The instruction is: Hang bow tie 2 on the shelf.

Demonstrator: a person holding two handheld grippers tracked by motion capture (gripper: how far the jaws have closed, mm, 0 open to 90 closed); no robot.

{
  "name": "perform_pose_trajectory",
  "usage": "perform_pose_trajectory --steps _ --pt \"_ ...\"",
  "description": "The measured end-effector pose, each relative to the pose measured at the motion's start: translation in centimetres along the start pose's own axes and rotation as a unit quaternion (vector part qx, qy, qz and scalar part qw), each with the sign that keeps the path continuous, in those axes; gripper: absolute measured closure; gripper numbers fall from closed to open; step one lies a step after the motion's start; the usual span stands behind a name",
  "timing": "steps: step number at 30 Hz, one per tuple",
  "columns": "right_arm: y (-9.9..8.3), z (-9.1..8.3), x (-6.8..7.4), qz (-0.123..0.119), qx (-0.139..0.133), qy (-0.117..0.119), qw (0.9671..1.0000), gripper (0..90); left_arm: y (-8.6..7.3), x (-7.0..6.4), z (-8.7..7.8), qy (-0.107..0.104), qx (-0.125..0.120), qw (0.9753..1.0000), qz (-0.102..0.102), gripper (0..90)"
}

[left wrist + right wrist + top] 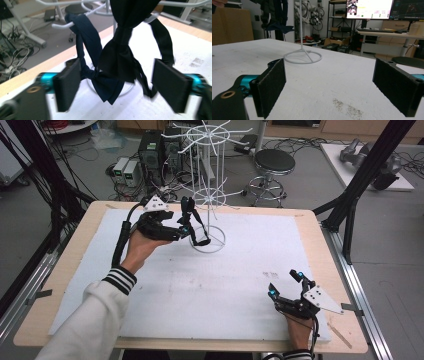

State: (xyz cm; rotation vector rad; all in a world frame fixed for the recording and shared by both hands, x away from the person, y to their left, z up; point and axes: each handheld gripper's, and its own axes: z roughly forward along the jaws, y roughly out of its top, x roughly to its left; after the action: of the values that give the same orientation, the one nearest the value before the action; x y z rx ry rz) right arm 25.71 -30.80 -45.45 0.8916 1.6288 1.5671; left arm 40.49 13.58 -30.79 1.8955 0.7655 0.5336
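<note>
Left gripper (117, 85), jaws spread open, brackets the black fabric bow tie (117, 62) hanging long-axis vertical from the white wire rack (207, 200) at far centre; right gripper (287, 287), also open, rests near-right, well apart.

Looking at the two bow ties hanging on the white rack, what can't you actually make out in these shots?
- Black bow tie: its top is cut off by the left gripper view's upper edge.
- Navy bow tie: partly hidden behind the black one.
- High view: both ties too small to tell apart beside the left claw.
- Right gripper view: rack top cut off.
</note>
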Motion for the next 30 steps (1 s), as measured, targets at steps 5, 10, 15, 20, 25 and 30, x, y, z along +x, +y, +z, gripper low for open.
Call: perform_pose_trajectory --steps 5,10,15,20,25,30 --pt "0.0 0.0 0.0 0.005 0.001 0.0 1.0 10.9 -0.6 0.2 -2.2 -0.018 -0.046 0.9987 0.013 14.2" --pt "0.0 0.0 0.0 0.006 0.001 0.002 1.0 10.9 -2.2 0.8 -4.5 -0.024 -0.094 0.9946 0.037 13.0" --pt "0.0 0.0 0.0 0.004 0.0 0.001 1.0 10.9 -5.1 1.4 -6.6 -0.008 -0.135 0.9907 0.011 13.0" --pt "0.0 -0.1 0.0 0.005 0.0 0.001 1.0 10.9 -9.1 1.3 -8.7 0.022 -0.17 0.9851 0.007 12.2" --pt "0.0 0.0 0.0 0.004 0.001 -0.001 1.0 10.9 -13.5 0.9 -10.5 0.043 -0.207 0.9774 -0.009 12.2" --pt "0.0 0.0 0.0 0.004 0.001 -0.003 1.0 10.9 -16.7 0.7 -11.3 0.065 -0.214 0.9746 -0.012 12.1"
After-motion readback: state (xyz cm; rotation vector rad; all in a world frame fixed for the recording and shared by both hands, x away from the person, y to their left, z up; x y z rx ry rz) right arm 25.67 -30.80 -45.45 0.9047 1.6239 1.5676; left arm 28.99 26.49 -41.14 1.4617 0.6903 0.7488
